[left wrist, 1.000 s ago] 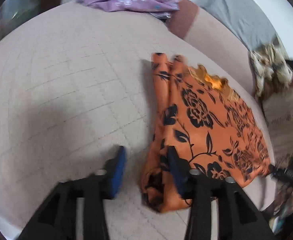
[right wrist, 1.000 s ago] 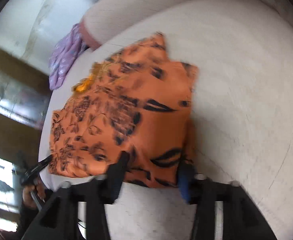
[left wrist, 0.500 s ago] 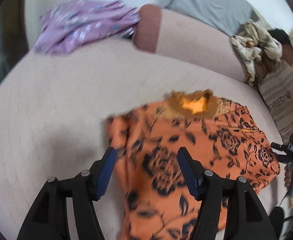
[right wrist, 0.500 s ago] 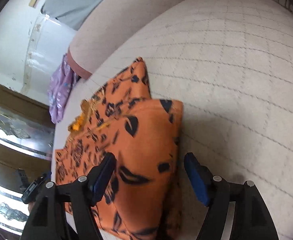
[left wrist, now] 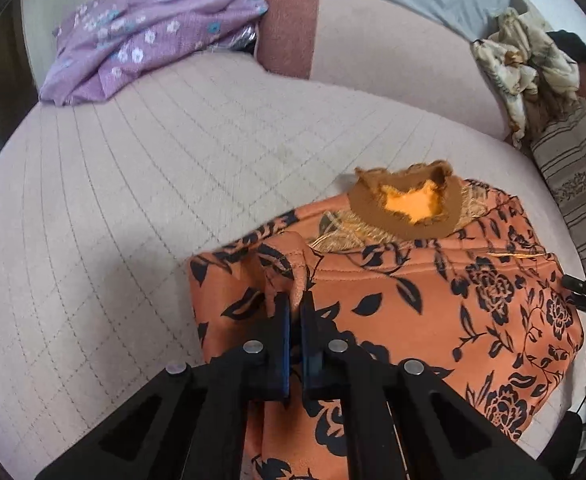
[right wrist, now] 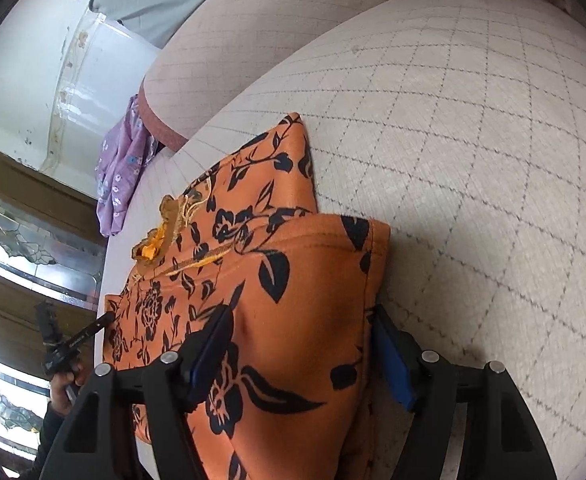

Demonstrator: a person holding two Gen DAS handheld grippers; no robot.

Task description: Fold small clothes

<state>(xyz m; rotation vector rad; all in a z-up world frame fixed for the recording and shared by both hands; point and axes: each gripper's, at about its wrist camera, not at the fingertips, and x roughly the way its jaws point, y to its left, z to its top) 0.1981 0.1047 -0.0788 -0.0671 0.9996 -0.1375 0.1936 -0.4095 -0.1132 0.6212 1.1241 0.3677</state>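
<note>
An orange garment with a black floral print and a brown knitted collar is laid on the pale quilted seat of a sofa, its collar turned toward the backrest. It is already partly folded: in the right wrist view 1 panel is seen doubled over the body, its stitched hem lying across the top.

A raised pleat of the orange cloth near the garment's left edge is pinched by the left gripper, whose 2 fingers are pressed together with only the thin fabric between them. This hold appears to be taken so that the side can be lifted and carried over.

The right gripper is set astride the doubled panel at the opposite side; its jaws are closing, the cloth lies between them, and the blue pads are not yet seen pressing it. A matching hold is probably being prepared, so that both edges can be moved evenly.

A purple flowered cloth is left on the sofa's far corner, well apart.
</note>
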